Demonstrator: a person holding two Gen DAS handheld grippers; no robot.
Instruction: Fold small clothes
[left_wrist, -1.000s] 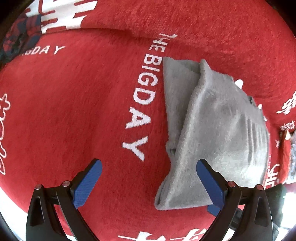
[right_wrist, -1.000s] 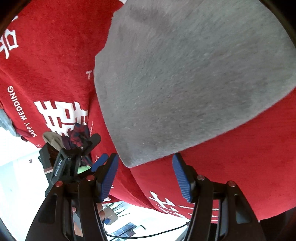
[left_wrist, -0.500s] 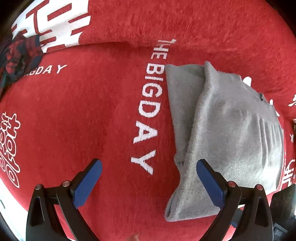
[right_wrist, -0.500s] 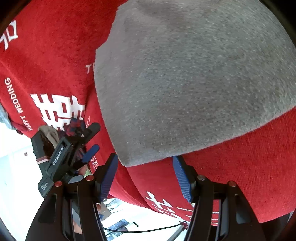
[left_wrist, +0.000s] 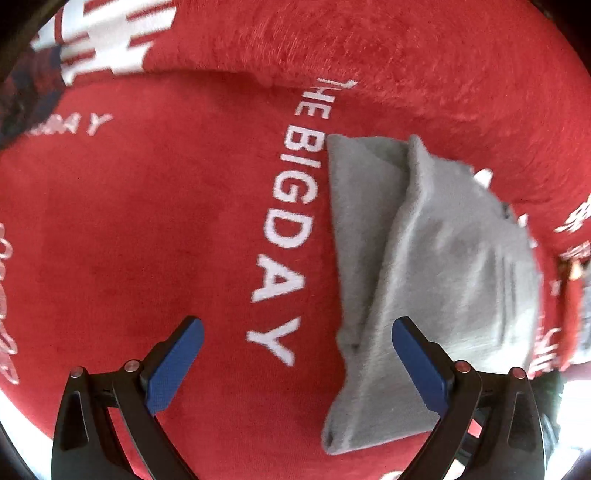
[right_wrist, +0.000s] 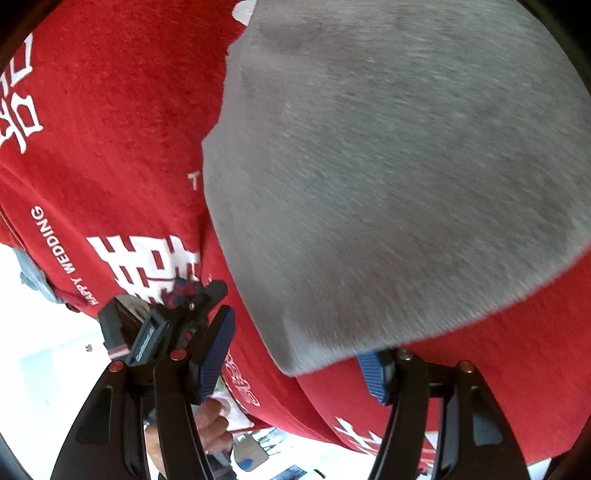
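Note:
A grey knitted garment (left_wrist: 424, 266) lies folded lengthwise on the red printed cloth (left_wrist: 147, 221), its near end by my left gripper's right finger. My left gripper (left_wrist: 295, 354) is open and empty, hovering just above the cloth, with the "THE BIG DAY" print between its fingers. In the right wrist view the same grey garment (right_wrist: 388, 166) fills most of the frame. My right gripper (right_wrist: 299, 354) is open, its fingers on either side of the garment's near corner, and the corner covers part of the right pad. The left gripper (right_wrist: 162, 325) shows at lower left there.
The red cloth (right_wrist: 110, 147) has white lettering and covers the whole surface. A dark plaid item (left_wrist: 26, 92) lies at the far left. The cloth's edge falls away at the bottom of the right wrist view, with bright floor (right_wrist: 44, 332) below.
The left gripper has shifted slightly, so the garment sits a little higher and nearer its right finger. The right gripper has moved forward so the garment's corner now overlaps its right pad.

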